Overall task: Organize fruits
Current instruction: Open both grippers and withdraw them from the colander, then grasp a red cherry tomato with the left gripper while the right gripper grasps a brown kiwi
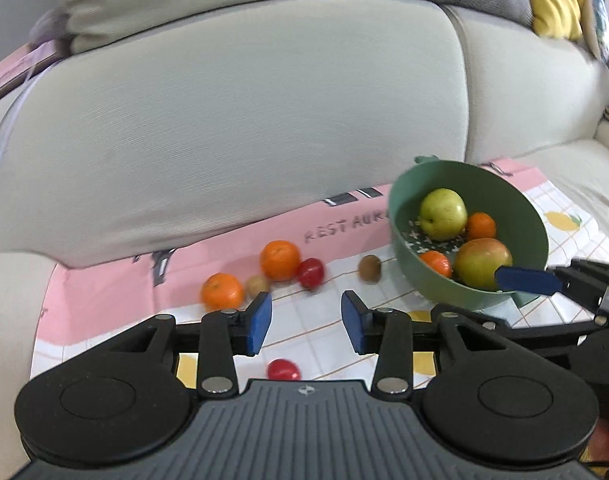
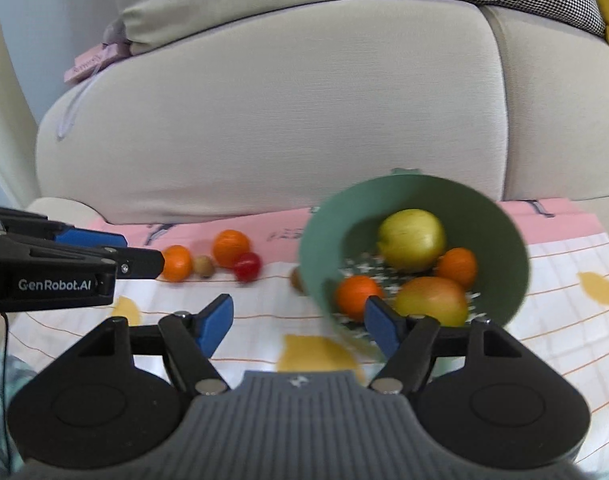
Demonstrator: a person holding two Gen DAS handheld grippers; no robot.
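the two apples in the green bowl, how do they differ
The far apple is plain yellow-green; the near apple has a reddish-orange blush over yellow-green.

The far apple lies toward the back of the green bowl, the near apple toward the front, close to the right gripper.

An orange sits between them at the right.

Both are about the same size, bigger than the oranges, and lie loose in the bowl.

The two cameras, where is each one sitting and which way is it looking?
Left wrist view: sits on the left gripper, looking down past its open blue fingers at loose fruit on a pink cloth on a sofa; the right gripper's finger shows at the right.
Right wrist view: sits on the right gripper, looking down past its open fingers at the green bowl; the left gripper pokes in from the left, a sleeve at bottom left.
Both share: bowl, oranges, cloth, sofa.
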